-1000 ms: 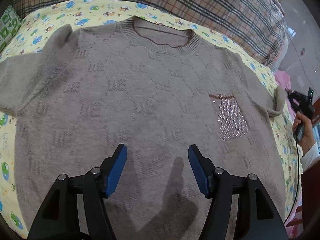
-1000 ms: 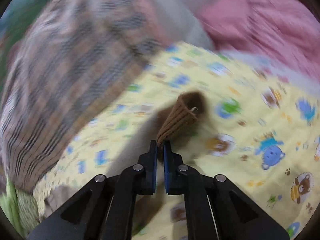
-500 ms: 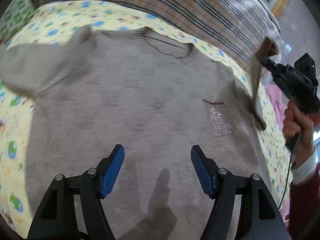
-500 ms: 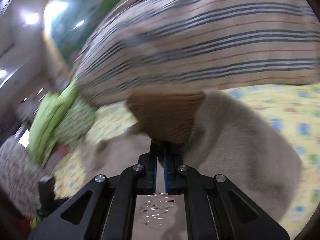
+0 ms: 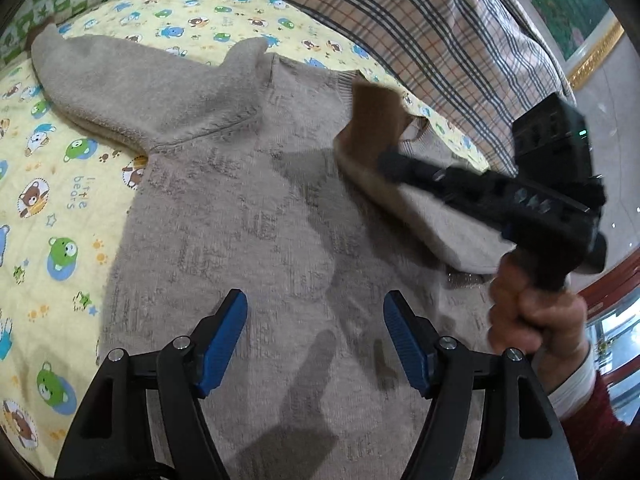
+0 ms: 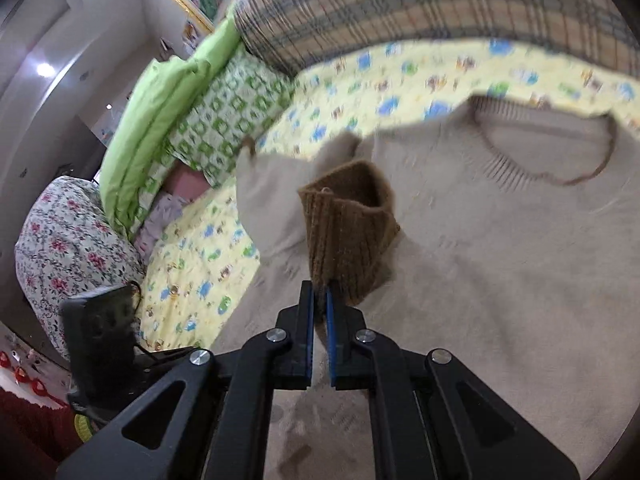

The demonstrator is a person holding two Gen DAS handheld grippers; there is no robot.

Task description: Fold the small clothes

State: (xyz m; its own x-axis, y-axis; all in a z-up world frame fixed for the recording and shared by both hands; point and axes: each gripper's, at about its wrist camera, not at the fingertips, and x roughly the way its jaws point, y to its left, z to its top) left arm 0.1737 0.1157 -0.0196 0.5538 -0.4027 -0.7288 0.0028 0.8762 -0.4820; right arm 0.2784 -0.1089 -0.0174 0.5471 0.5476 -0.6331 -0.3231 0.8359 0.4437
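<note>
A beige knit sweater (image 5: 248, 220) lies front up on the bed, neckline (image 6: 552, 152) at the far side. Its left sleeve (image 5: 120, 84) stretches out over the sheet. My right gripper (image 6: 319, 300) is shut on the brown ribbed cuff (image 6: 348, 220) of the other sleeve and holds it above the sweater's chest, so that sleeve drapes across the body. In the left wrist view the right gripper (image 5: 384, 164) and the cuff (image 5: 372, 108) hang at the upper right. My left gripper (image 5: 316, 340) hovers open over the lower body of the sweater, nothing between its fingers.
The sweater rests on a yellow cartoon-print sheet (image 5: 60, 184). A plaid blanket (image 5: 440, 32) is heaped along the far edge. Green pillows (image 6: 180, 120) and a floral bundle (image 6: 68, 240) lie at the left. A person's hand (image 5: 532, 320) grips the right gripper's handle.
The right gripper has swung the cuff from the bed's right side up and over the sweater, laying the sleeve across the chest and covering the sparkly pocket. The left gripper shifted sideways and its jaws widened slightly.
</note>
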